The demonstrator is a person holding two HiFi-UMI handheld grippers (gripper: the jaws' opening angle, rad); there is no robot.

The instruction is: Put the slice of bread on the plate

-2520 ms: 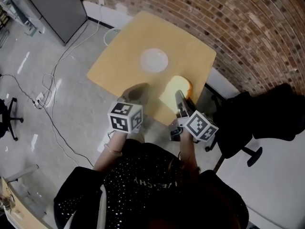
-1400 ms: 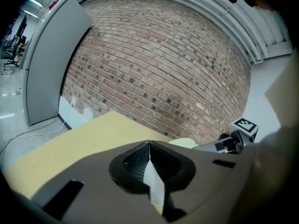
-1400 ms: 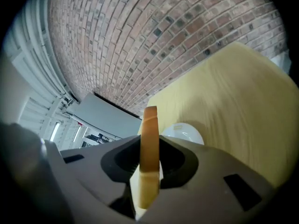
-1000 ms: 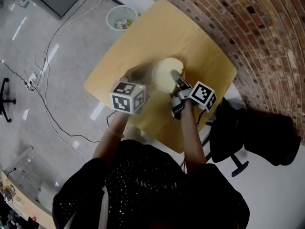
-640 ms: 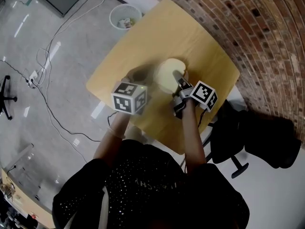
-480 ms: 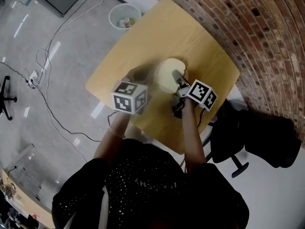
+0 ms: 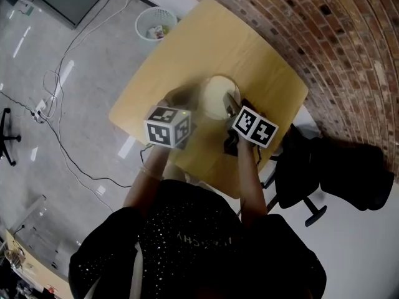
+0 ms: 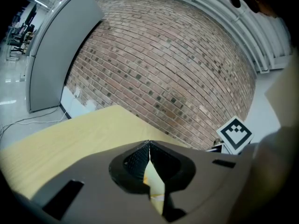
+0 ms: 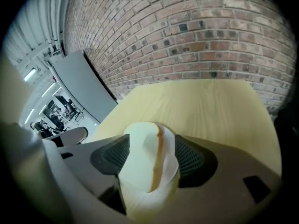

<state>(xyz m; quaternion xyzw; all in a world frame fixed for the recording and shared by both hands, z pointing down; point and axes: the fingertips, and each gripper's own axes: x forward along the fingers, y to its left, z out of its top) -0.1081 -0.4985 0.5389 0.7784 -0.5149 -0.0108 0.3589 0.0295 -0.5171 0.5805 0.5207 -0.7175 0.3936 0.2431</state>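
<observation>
- Releasing: right gripper (image 7: 232,106) jaws have just opened wide, slice of bread (image 7: 216,96) between them over plate (image 7: 201,98).
- Best withdrawn straight back, without dragging it.
- Left gripper (image 8: 149,147) closed, empty.

The desk's (image 7: 249,48) far half lay bare; the plate (image 7: 201,96) with the bread slice (image 7: 217,97) took up its middle. A brick wall (image 7: 324,30) closed in beyond the far right edge. A black chair (image 7: 299,173) crowded the near right corner; a wastebasket (image 7: 154,23) stood off the far left.
</observation>
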